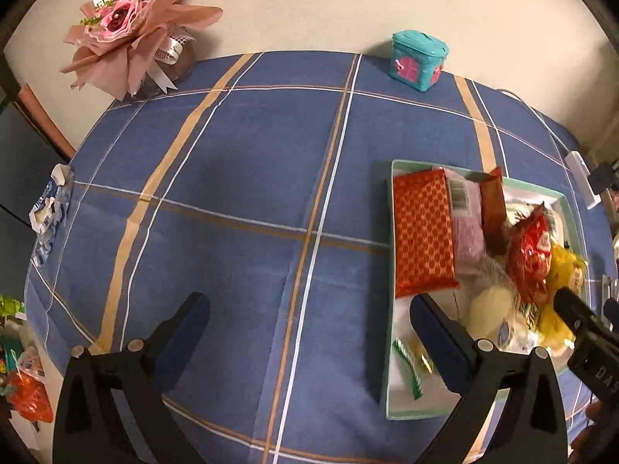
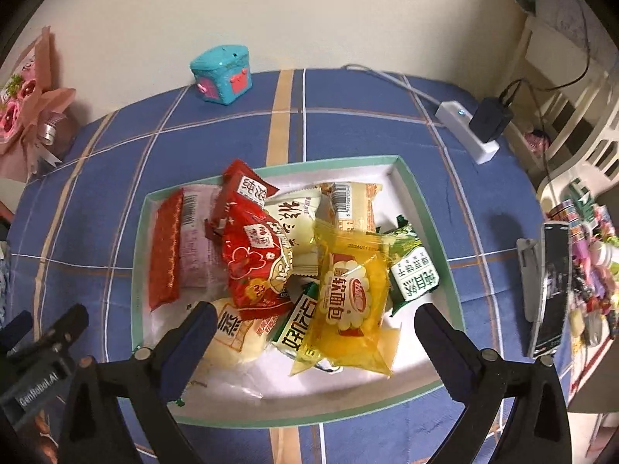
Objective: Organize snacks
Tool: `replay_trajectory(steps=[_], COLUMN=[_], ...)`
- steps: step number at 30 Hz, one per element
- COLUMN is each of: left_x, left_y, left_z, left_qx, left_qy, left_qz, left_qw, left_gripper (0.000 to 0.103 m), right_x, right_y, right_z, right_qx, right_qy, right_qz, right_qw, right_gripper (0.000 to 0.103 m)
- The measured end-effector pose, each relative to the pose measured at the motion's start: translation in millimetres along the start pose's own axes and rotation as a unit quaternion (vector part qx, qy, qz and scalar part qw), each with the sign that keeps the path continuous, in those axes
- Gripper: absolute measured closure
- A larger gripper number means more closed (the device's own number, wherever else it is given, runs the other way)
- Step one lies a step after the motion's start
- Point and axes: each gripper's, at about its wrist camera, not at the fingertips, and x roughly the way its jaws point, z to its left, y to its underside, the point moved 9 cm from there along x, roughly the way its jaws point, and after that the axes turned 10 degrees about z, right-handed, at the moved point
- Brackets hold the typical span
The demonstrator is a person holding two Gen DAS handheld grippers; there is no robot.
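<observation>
A shallow rectangular cardboard tray with a mint-green rim [image 2: 410, 185] sits on the blue plaid tablecloth [image 1: 247, 178] and holds a loose heap of wrapped snacks; the right gripper [image 2: 313, 332] hangs over the tray's near half with its jaws spread wide and nothing between them, its blue-padded fingers [image 2: 193, 344] flanking the pile. In the middle of the heap lies a clear yellow bread packet [image 2: 348, 297], overlapping a green-and-white sachet [image 2: 414, 274] on one side and a red printed pouch [image 2: 255, 266] on the other; a long red woven-pattern packet [image 2: 164, 251] lies against the tray's far-left wall, with a pale pink wrapper [image 2: 197, 239] just beside it. The left gripper [image 1: 309, 324] hovers above bare cloth beside the tray, jaws likewise apart and empty (one finger overlaps the tray's near corner in its own view). At the table's back edge stand a small teal box with pink panels [image 2: 220, 75] and a pink paper-wrapped bouquet [image 1: 131, 27]; a white power strip [image 2: 468, 131] lies near the right edge.
</observation>
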Motion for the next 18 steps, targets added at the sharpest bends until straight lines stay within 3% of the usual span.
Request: replay_trajectory(steps=[10, 18], left_x=[-19, -12], left_y=[19, 37], left_z=[18, 29], left_qx=[0.007, 0.005], left_qy=[-0.009, 0.004], left_qz=[-0.017, 0.017], left_qw=[0.9998, 0.9998], left_gripper=[0.000, 0.000], right_x=[-30, -22], right_y=[20, 52], right_z=[7, 21], right_qx=[0.011, 0.000], right_qy=[0.009, 0.015], right_qz=[-0.026, -0.012], right_qw=[1.000, 1.000], right_gripper=[0.000, 0.000])
